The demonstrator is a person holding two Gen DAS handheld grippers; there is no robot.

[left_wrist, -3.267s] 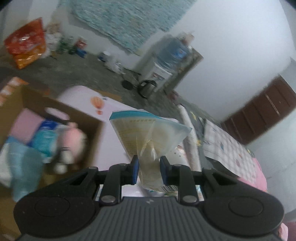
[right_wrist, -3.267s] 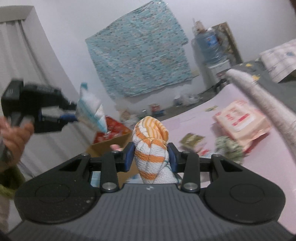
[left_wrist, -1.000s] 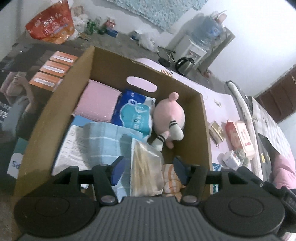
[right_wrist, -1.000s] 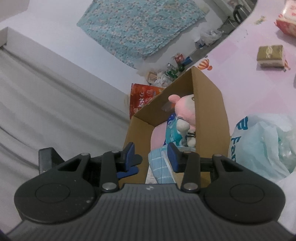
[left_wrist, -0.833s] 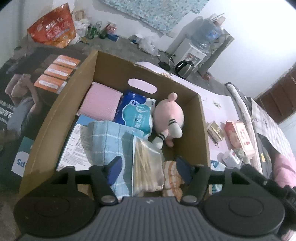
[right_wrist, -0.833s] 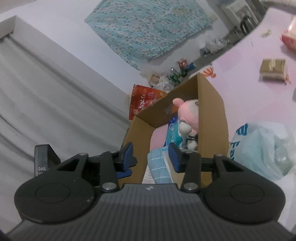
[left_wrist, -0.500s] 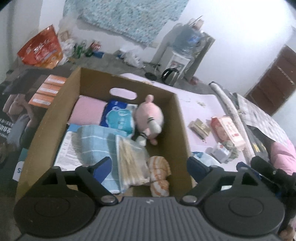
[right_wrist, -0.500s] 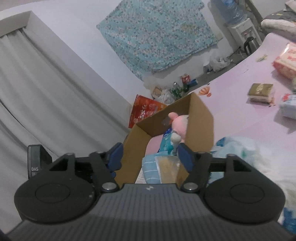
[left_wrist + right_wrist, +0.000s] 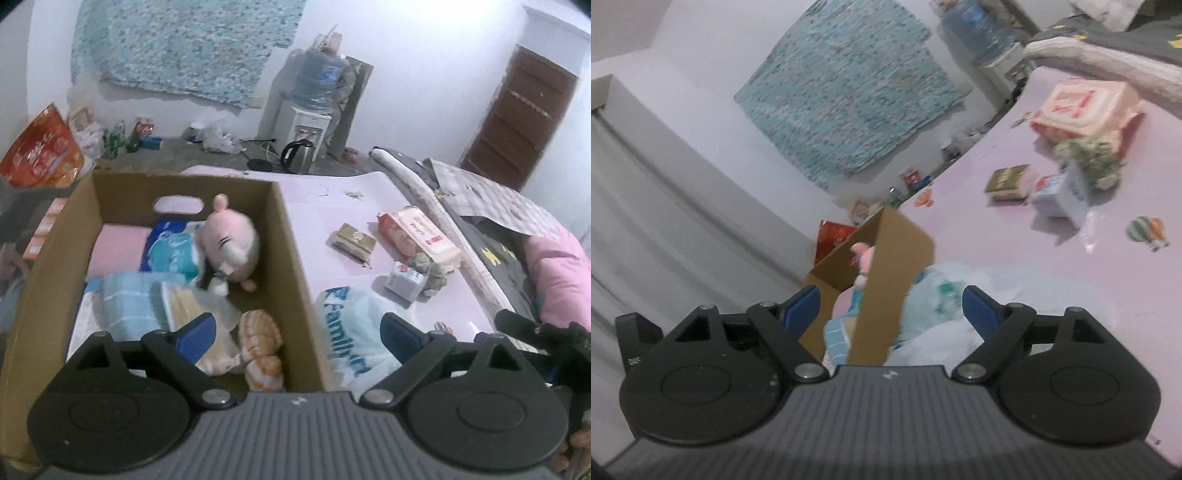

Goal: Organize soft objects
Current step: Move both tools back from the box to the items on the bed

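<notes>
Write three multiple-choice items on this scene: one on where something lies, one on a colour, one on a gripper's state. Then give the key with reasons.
1. Where does the orange-and-white striped rolled towel lie?
A. on the pink tabletop
B. inside the brown cardboard box
C. on the floor

2. What colour is the round plush toy in the box?
A. green
B. black
C. pink

3. How does the left gripper stand?
A. open and empty
B. shut on a towel
C. shut on a bag

Key: B, the towel sits in the box's near corner; C, its body is pink; A, the jaws have just been opening and stand wide with nothing gripped.
</notes>
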